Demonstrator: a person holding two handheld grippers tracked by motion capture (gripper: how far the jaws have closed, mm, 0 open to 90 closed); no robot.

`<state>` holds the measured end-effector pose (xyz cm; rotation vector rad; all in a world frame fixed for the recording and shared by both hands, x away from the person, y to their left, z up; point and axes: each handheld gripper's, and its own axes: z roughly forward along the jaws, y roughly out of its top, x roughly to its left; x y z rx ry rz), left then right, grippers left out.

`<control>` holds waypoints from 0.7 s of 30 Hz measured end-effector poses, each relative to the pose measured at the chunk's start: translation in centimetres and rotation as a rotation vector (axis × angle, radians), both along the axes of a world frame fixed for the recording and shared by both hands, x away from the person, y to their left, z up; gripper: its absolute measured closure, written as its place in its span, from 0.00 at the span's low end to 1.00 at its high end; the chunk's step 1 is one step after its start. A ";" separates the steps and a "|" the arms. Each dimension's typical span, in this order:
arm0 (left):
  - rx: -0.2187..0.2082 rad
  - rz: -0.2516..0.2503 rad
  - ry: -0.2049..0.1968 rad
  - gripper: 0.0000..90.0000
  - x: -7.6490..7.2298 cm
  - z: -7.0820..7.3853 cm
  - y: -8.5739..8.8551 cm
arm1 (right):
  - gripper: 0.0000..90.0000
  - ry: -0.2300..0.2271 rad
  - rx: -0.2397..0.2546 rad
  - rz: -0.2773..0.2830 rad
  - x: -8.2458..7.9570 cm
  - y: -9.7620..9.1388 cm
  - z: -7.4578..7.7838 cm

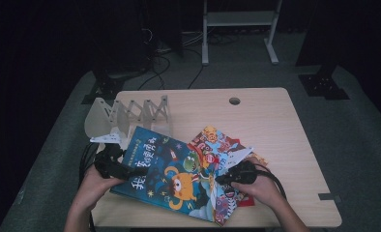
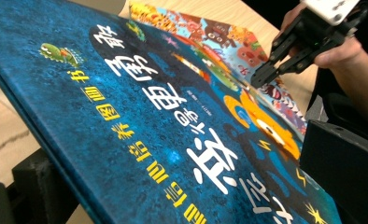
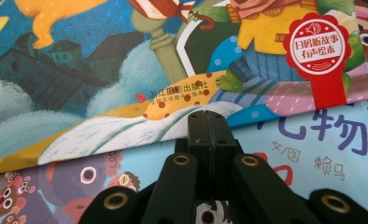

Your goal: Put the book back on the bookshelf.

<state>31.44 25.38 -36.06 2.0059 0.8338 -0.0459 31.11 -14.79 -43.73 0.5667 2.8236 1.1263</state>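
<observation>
Left tongs [image 1: 123, 169] clamped on the near left edge of a blue picture book [image 1: 171, 174], one black jaw above the cover and one below, as seen in the left gripper view, where the hard, glossy cover [image 2: 140, 121] tilts up off the table. Right tongs [image 1: 222, 178] pressed together, nothing between them, tips resting at the blue book's right edge; in the right gripper view, the two matte black jaws [image 3: 209, 126] meeting flat against each other just below the book's lower border. Brass-coloured pivots visible on the linkage there, and a red scalloped sticker [image 3: 318, 46] on the cover. Beneath the blue book, a second picture book [image 1: 217, 145], paler and crowded with cartoon figures, lying flat and fanned out to the right. From the high view alone: a light wood-grain table [image 1: 275, 130] with rounded corners and a round cable hole [image 1: 234, 101], plus a translucent plastic zigzag book rack [image 1: 125, 113] standing at the rear left, just behind the blue book. In the left gripper view, right tongs [image 2: 265, 74] seen from the side, held in a hand [image 2: 345, 56].
</observation>
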 end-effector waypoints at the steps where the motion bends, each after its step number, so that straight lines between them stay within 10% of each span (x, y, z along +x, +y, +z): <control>1: 0.000 0.000 0.000 0.00 0.0 0.0 0.0 | 0.99 0.000 0.000 0.000 0.0 0.0 0.0; 21: 0.046 -0.082 -0.072 0.00 0.9 4.9 -2.4 | 0.99 0.004 0.002 0.023 0.1 0.7 0.0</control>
